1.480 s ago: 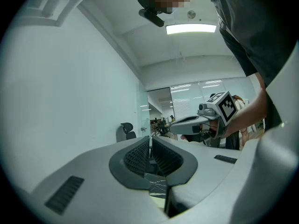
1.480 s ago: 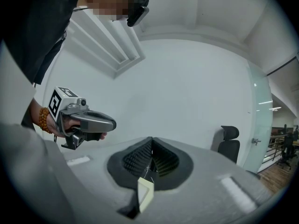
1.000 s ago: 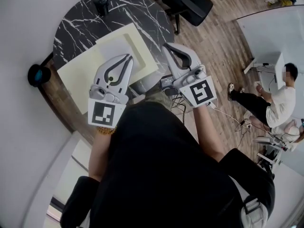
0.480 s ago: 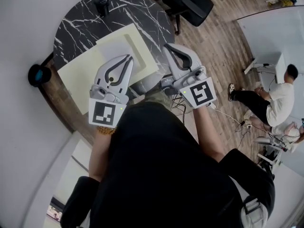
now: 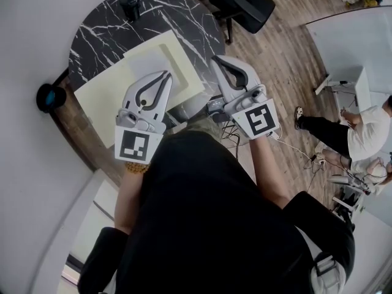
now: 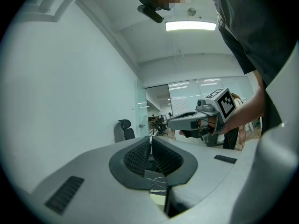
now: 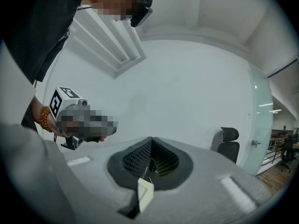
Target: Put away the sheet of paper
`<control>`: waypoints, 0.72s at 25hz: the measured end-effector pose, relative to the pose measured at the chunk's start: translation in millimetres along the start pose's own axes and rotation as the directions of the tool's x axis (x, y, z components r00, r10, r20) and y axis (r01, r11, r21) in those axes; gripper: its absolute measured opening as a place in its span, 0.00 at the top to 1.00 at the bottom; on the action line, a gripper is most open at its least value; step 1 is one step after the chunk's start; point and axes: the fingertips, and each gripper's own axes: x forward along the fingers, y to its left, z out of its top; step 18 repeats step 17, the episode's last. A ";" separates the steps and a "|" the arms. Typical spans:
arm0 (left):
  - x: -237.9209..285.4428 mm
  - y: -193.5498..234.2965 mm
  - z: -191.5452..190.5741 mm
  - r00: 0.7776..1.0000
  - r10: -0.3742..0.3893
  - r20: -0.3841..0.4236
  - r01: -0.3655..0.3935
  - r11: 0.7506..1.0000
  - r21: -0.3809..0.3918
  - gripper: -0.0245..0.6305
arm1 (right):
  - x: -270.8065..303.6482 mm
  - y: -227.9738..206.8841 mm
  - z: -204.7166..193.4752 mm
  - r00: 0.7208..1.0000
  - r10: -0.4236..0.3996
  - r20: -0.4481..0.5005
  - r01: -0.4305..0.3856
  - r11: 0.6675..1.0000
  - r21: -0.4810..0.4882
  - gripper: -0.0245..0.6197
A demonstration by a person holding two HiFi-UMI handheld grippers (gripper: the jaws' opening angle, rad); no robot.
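Observation:
A white sheet of paper [image 5: 146, 62] lies on a pale yellow folder [image 5: 101, 100] that is spread over the near side of the round black marble table [image 5: 104, 29]. I hold both grippers close to my chest, above the table's near edge. The left gripper [image 5: 165, 76] is over the folder's near part with its jaws shut and nothing between them [image 6: 150, 142]. The right gripper [image 5: 214, 60] hangs just off the folder's right corner, also shut and empty [image 7: 152, 142]. Each gripper shows in the other's view, level with it.
A small black device [image 5: 130, 0] stands at the table's far edge. A black office chair [image 5: 245, 2] sits behind the table to the right. Cables [image 5: 231, 129] trail on the wooden floor. A person [image 5: 361, 133] sits at the far right by a white desk [image 5: 349, 48].
Both grippers have stayed where they were, still shut. The person at the far right has shifted toward the picture's edge.

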 end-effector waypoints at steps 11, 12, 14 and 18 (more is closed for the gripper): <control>7.5 0.9 -7.4 1.000 -0.011 -0.021 0.010 1.000 -0.005 0.92 | 3.3 -3.4 -1.7 1.000 0.011 0.000 -0.011 1.000 0.000 0.97; 7.8 0.6 -8.1 1.000 -0.010 -0.021 0.010 1.000 -0.006 0.92 | 2.7 -3.3 -2.6 1.000 0.012 -0.003 -0.012 1.000 0.000 0.97; 8.9 0.2 -10.4 1.000 -0.009 -0.024 0.009 1.000 -0.005 0.92 | 2.2 -4.1 -4.8 1.000 0.012 -0.009 -0.012 1.000 -0.001 0.97; 11.1 0.3 -14.9 1.000 -0.010 -0.029 0.010 1.000 0.001 0.92 | 3.2 -5.8 -7.0 1.000 0.013 -0.009 -0.013 1.000 -0.004 0.97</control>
